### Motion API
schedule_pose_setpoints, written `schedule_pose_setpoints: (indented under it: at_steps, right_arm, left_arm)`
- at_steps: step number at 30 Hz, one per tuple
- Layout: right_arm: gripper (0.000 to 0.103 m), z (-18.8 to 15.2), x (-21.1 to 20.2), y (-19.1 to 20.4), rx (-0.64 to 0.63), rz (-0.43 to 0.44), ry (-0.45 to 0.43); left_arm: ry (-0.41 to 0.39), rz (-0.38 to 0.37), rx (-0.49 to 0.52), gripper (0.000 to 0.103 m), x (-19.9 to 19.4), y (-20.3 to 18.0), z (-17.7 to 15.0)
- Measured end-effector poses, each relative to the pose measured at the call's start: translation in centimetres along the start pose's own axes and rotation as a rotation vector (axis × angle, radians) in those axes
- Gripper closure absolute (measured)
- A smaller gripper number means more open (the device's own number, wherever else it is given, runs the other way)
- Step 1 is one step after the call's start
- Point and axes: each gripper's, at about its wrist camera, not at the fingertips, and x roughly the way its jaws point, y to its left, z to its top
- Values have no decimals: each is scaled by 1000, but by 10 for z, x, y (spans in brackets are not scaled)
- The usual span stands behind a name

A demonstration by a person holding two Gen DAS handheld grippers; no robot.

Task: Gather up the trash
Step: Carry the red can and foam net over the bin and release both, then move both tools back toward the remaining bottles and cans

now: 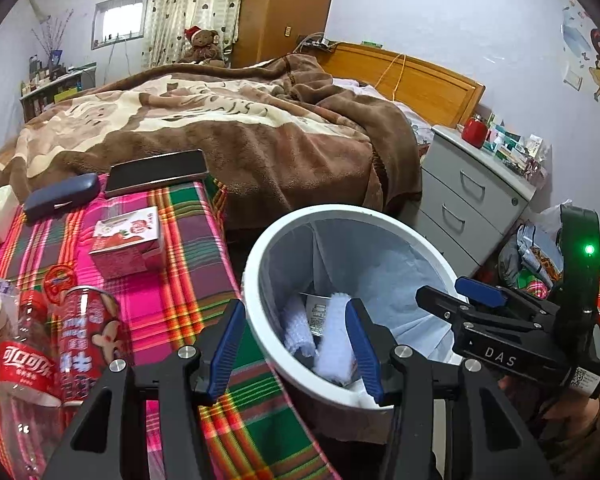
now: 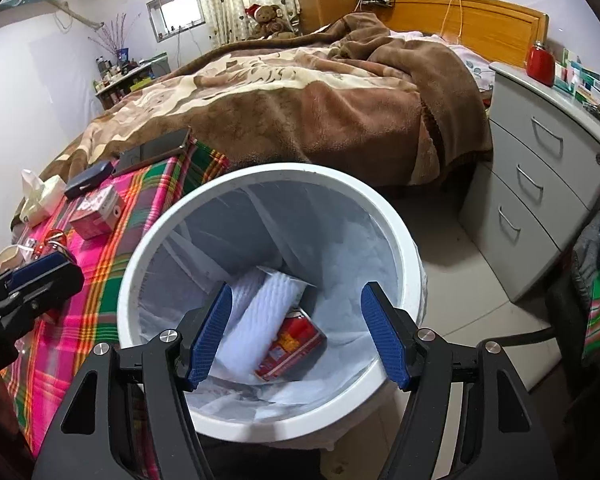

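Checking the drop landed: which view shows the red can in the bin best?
The right wrist view: it looks straight into the white bin, and the red can lies in plain sight on the liner between the open right gripper fingers. In the left wrist view the bin's near wall hides the can; only white wrappers show.

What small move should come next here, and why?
Probably swing the right gripper away from the white bin toward the plaid cloth. Its jaws stand open and empty above the bin, a red can already lies inside, and a Coca-Cola bottle, a red-and-white can and a strawberry carton remain uncollected.
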Motion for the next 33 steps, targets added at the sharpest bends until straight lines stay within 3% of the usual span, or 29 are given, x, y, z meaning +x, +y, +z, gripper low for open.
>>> schedule_pose_setpoints:
  at_steps: [20,33]
  right_arm:
    - [34,-6,-20,63,-59,95,-67]
    - [34,-12,-14,106,-97,157,-63]
  left_arm:
    - [-86,113,-66,51,-73,54,-27]
    - [-114,210,-187,44,-109,123,-56]
